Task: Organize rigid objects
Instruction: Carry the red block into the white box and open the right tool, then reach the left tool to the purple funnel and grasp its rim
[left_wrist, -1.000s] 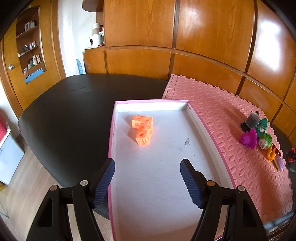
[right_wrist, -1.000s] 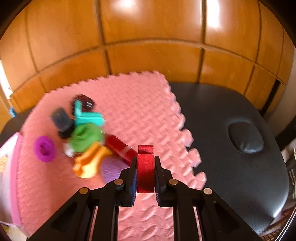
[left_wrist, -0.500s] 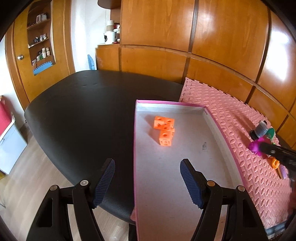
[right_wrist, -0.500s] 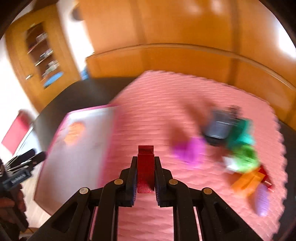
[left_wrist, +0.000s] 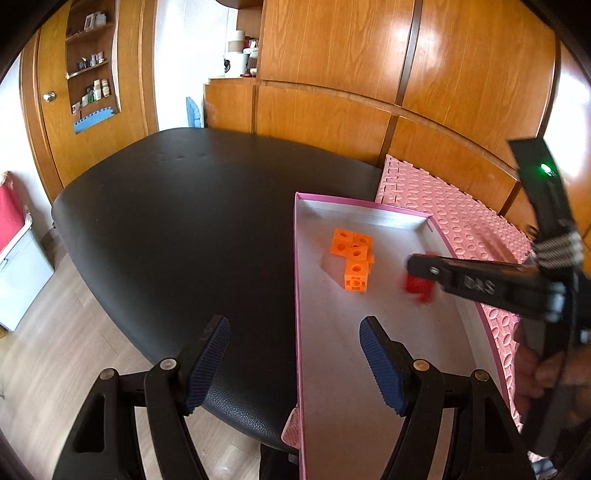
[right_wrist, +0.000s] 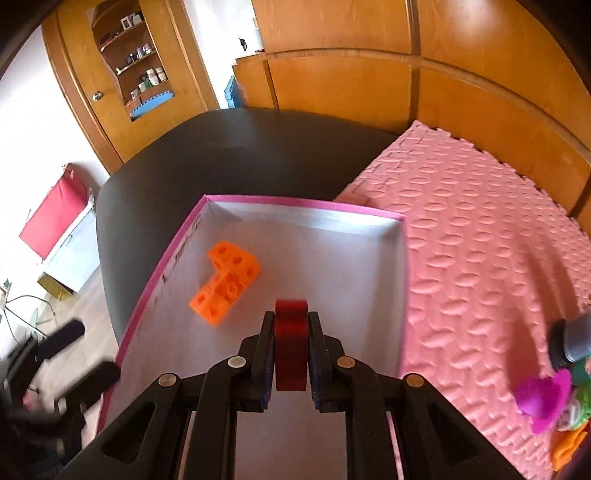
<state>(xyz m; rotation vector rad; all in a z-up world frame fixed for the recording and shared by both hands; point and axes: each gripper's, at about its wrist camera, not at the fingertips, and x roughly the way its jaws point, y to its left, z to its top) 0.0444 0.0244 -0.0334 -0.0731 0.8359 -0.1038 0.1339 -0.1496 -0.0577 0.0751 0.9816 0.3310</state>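
Right claw: clamped on the red block, jaws pressed against its two flat sides; a second ago it held the same block over the pink mat beside the toy pile, and now it hangs over the tray.
Left claw: jaws apart, nothing between them, hovering astride the tray's near left rim; it has drifted only a little.
Red block: off the mat and above the tray floor, just to the right of the orange blocks in the left view; whether it touches the floor cannot be told.
Tray: pink-rimmed and pale inside, lying partly on the mat and partly on the black table.
Orange blocks: an L-shaped cluster already in the tray's far left part.
Remaining toys: purple, green and orange pieces, with a dark cylinder, left on the mat at right.
Meaning: the carry looks complete; lowering and release appear to be next, with more toys to fetch.
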